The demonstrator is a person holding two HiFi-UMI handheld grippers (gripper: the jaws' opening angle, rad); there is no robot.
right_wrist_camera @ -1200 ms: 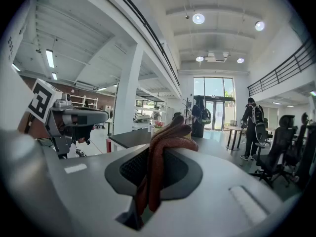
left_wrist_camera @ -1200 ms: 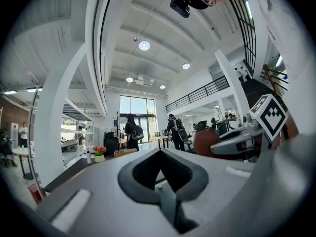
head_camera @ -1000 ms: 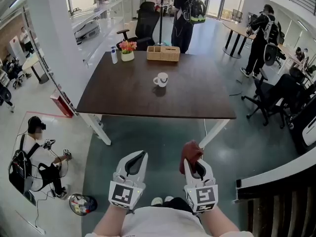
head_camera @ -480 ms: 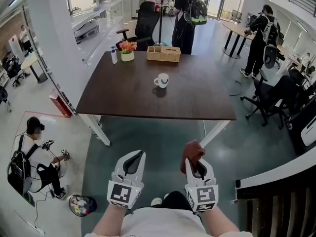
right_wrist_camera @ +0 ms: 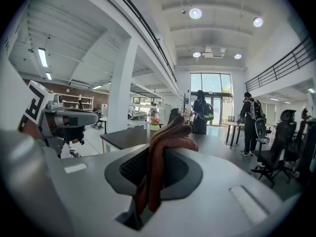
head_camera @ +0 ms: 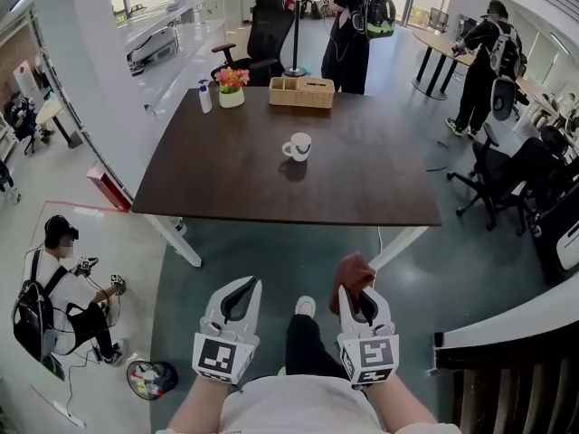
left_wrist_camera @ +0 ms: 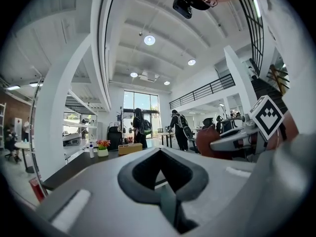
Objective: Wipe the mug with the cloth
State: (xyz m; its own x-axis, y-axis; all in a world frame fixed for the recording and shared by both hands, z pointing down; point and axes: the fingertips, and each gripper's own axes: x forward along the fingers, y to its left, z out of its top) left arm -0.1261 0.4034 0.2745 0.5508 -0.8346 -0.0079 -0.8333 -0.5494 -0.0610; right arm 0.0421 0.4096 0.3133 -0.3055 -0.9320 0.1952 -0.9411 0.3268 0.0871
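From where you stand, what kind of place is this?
Most likely an open-plan office or workshop hall. A long dark table carries a white mug, a black office chair stands at its far end, and a railed mezzanine overlooks the high, bright room.

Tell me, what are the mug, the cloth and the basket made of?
The mug looks like glazed ceramic: white, smooth, slightly shiny. The cloth looks like soft fabric, maybe knitted: reddish-brown, matte, bunched into thick folds. The basket looks like woven wicker or straw: tan with a rough weave, though it is too far away to be sure.
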